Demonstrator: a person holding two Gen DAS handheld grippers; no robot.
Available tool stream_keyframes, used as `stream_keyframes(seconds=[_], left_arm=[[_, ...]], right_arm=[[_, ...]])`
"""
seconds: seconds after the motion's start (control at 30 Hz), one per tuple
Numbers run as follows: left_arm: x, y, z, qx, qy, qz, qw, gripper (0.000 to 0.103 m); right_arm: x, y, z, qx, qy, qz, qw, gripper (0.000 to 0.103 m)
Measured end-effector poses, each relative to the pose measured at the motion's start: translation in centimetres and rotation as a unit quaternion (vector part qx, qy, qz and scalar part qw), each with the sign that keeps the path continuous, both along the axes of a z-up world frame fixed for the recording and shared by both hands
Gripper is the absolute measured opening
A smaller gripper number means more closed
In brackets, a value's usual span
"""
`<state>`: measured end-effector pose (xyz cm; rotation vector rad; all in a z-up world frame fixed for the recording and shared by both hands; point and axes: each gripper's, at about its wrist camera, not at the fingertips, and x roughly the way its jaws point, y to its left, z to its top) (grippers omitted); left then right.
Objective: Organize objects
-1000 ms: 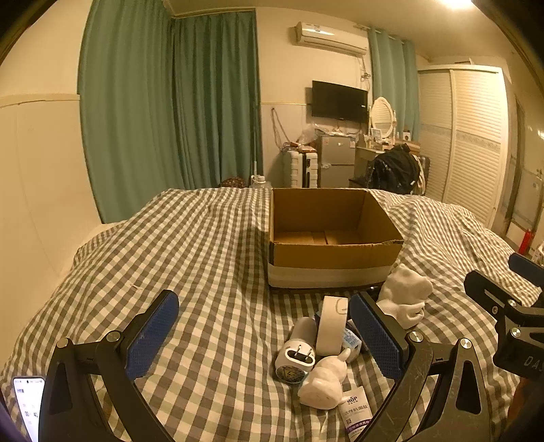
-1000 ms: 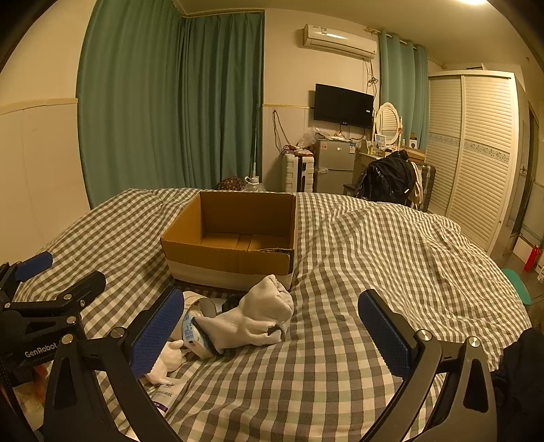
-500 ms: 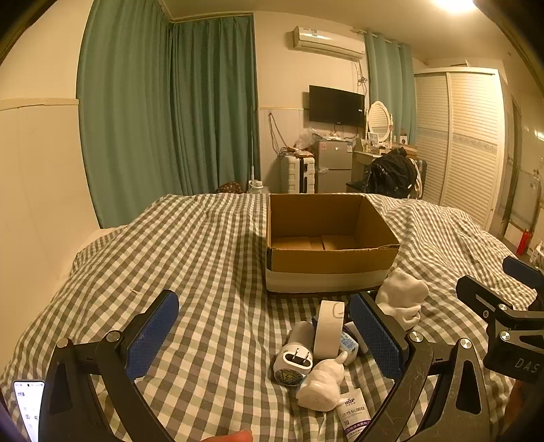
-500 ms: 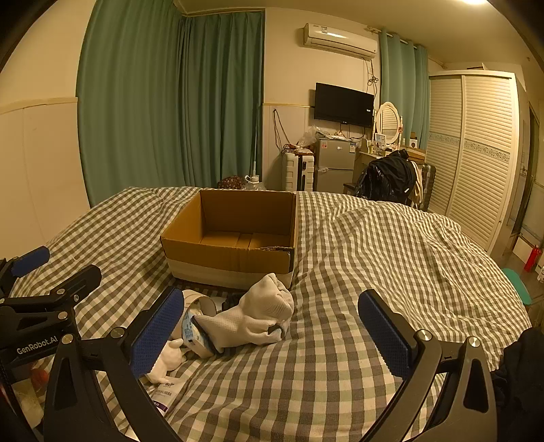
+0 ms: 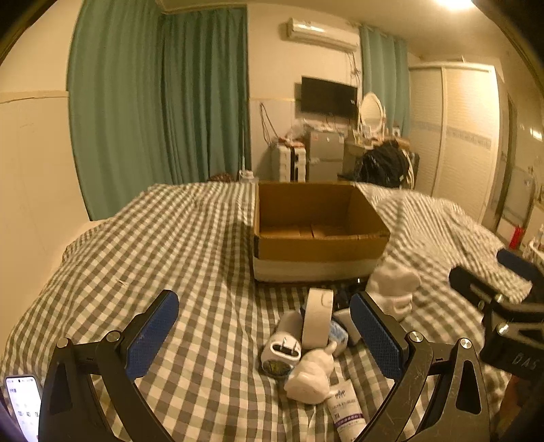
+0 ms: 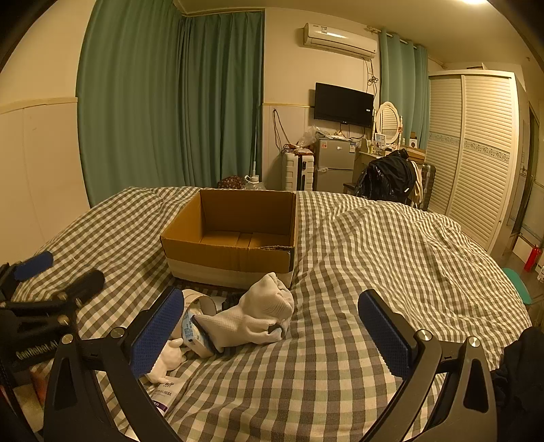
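Only the left wrist view showed a phone (image 5: 22, 404) at seven o'clock. The left gripper (image 5: 265, 335) and right gripper (image 6: 272, 335) gaped wide, holding nothing. The cardboard box (image 5: 316, 250) at twelve o'clock looked empty; socks (image 6: 253, 316) and a tube (image 5: 345, 408) lay before it.

I read both views as dim and strongly amber. Light comes from 1 ceiling lamp (image 5: 454, 2), blown out to glare above the cardboard box (image 5: 316, 234). The left wrist view is smeared by motion blur, worst to the right of the box; the right wrist view is sharp. Fisheye bending curves the curtains (image 6: 170, 102), and black vignette fills all 4 corners.
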<state>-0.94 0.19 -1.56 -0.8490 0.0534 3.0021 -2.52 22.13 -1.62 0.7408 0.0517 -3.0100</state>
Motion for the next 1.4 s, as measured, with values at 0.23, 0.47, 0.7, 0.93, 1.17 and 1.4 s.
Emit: stream_keyframes(seconds=[0.23, 0.47, 0.7, 0.93, 1.17, 1.4], left_arm=[[0.2, 0.3, 0.0, -0.017, 0.01, 0.006, 0.9998, 0.103], [-0.1, -0.3, -0.1, -0.012, 0.001, 0.012, 0.9999, 0.103], [0.4, -0.1, 0.0, -0.022, 0.016, 0.009, 0.9996, 0.103], [-0.7, -0.5, -0.6, -0.011, -0.024, -0.001, 0.9997, 0.103], [-2.5, 0.8, -3.5, -0.03, -0.093, -0.019, 0.995, 0.103], [-3.8, 3.1, -7.3, -0.058, -0.149, -0.052, 0.9857, 0.103]], right_arm=[[0.0, 0.0, -0.2, -0.002, -0.002, -0.001, 1.0, 0.103], [0.1, 0.1, -0.4, -0.003, -0.002, -0.001, 1.0, 0.103], [0.2, 0.2, 0.0, -0.004, -0.003, 0.009, 1.0, 0.103], [-0.1, 0.7, 1.0, 0.009, 0.0, 0.022, 1.0, 0.103], [-2.4, 2.4, -0.1, 0.0, -0.047, 0.025, 0.999, 0.103], [-4.9, 2.0, -2.7, 0.009, -0.104, 0.054, 0.993, 0.101]])
